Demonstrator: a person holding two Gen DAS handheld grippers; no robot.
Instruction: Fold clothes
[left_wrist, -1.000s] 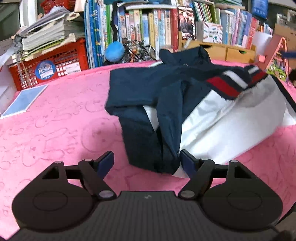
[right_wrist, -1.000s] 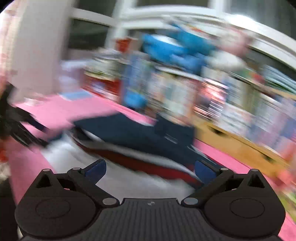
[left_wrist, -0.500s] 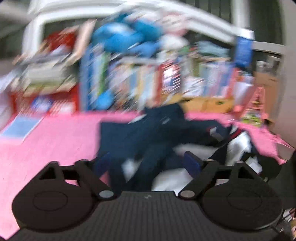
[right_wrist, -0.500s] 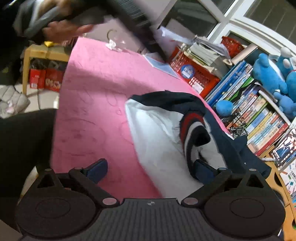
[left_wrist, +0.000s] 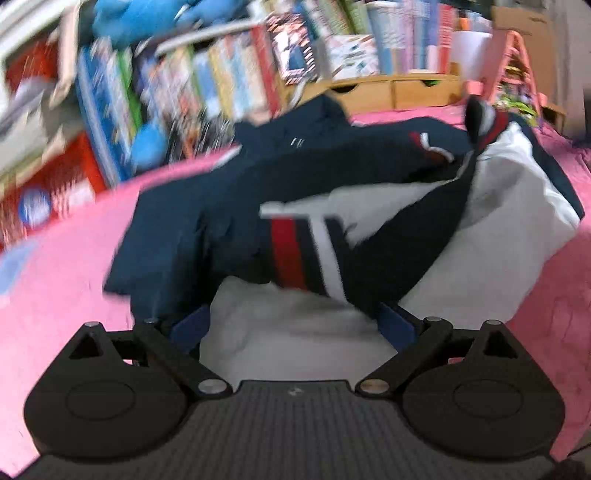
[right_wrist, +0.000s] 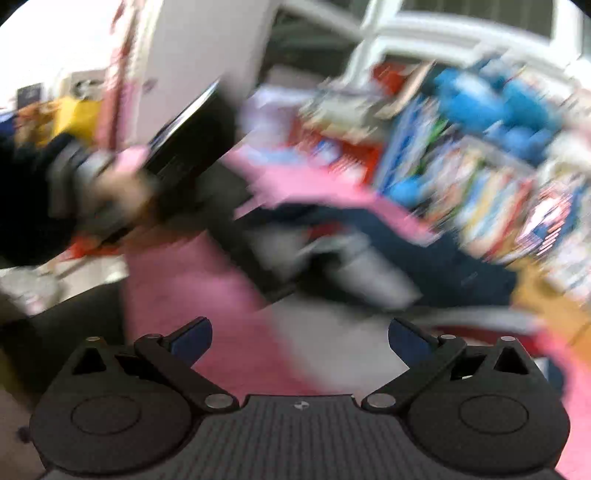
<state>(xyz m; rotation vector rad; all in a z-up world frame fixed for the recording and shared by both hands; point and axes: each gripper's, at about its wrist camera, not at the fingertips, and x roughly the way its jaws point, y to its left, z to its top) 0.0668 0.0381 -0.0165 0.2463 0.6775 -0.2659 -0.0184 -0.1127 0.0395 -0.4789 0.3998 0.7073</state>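
Left tongs (left_wrist: 293, 325) apart, right tongs (right_wrist: 299, 338) apart, crumpled navy-and-white jacket (left_wrist: 332, 192), fuzzy pink blanket (left_wrist: 66, 273)

Left tongs (left_wrist: 293, 326), spread wide, over the near edge of a rumpled navy-and-white jacket (left_wrist: 332, 206) on the pink bench (left_wrist: 66, 280); bookshelf (left_wrist: 229, 70) behind the jacket.

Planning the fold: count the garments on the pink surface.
1: a navy and white jacket lies crumpled mid-surface on the pink cover, its white lining between the open left tongs. The right view is too blurred to rule out another hidden beneath.
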